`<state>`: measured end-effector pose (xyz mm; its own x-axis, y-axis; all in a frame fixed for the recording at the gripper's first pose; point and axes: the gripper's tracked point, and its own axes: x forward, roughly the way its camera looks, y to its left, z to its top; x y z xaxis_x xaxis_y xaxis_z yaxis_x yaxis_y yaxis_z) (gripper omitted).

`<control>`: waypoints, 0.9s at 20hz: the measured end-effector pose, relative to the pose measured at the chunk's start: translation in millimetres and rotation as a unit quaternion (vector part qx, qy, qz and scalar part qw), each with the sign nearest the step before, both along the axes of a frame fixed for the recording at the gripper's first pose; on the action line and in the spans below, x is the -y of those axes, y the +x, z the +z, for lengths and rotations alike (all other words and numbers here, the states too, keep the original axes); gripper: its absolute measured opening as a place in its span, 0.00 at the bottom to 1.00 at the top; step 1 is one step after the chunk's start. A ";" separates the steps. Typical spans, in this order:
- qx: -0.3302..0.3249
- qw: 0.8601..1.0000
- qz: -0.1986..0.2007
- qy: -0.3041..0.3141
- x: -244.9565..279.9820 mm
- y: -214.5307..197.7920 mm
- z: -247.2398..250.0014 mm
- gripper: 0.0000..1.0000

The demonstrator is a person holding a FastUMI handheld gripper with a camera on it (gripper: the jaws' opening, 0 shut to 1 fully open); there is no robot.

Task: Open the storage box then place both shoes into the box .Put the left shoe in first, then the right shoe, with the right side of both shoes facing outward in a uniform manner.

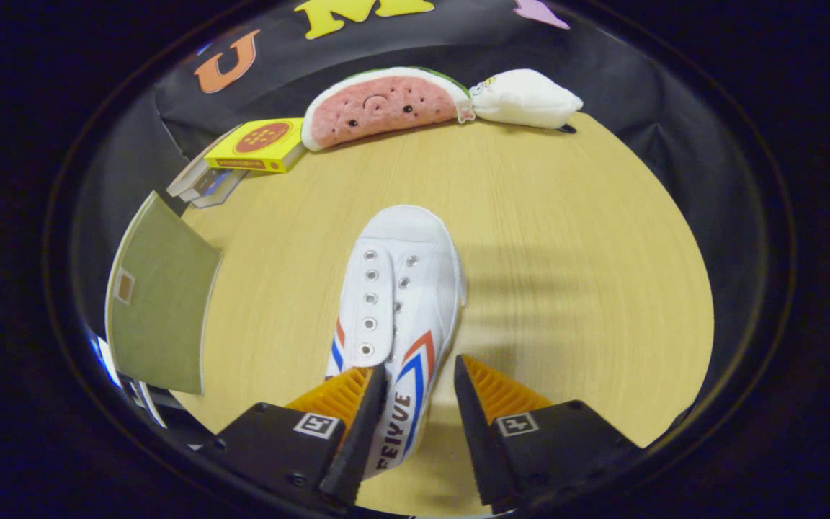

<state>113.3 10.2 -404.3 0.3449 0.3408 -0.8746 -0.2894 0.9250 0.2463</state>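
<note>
A white canvas shoe (397, 288) with red and blue stripes lies on the wooden table (566, 238), toe pointing away from me. My gripper (418, 382) is open and straddles the shoe's striped side wall near the heel. The left finger (357, 404) sits over the shoe's opening. The right finger (483, 396) stands just outside the wall, with a thin gap of table showing between them. To the left stands the storage box's olive-green panel (159, 303), swung up on edge, with clear plastic box edges (109, 360) below it. The shoe's heel is hidden under my fingers.
At the table's far edge lie a yellow carton (260, 144) on a stack of flat cases (206, 184), a watermelon-slice plush (386, 108) and a white plush (527, 97). Bare tabletop stretches to the right of the shoe.
</note>
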 end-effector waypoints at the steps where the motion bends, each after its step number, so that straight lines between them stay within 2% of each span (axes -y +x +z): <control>1: -0.003 1.000 0.000 -0.004 0.4 -0.2 -0.6 0.56; 2: -0.002 1.000 -0.002 -0.002 2.8 2.0 0.7 0.44; 3: -0.006 1.000 -0.009 0.005 3.5 2.6 3.3 0.36; 4: -0.010 1.000 -0.021 0.013 4.4 2.4 5.7 0.22; 6: -0.028 0.999 -0.034 0.026 5.4 -6.9 10.3 0.08; 10: -0.036 0.996 -0.057 0.057 -12.9 -27.3 43.1 0.07; 13: -0.011 0.996 -0.056 0.063 -40.0 -46.9 90.4 0.06; 18: 0.025 0.995 -0.040 0.085 -125.9 -87.4 179.5 0.06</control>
<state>25.9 136.2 -224.8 0.4194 0.4522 -0.7871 -0.2323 0.8917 0.3885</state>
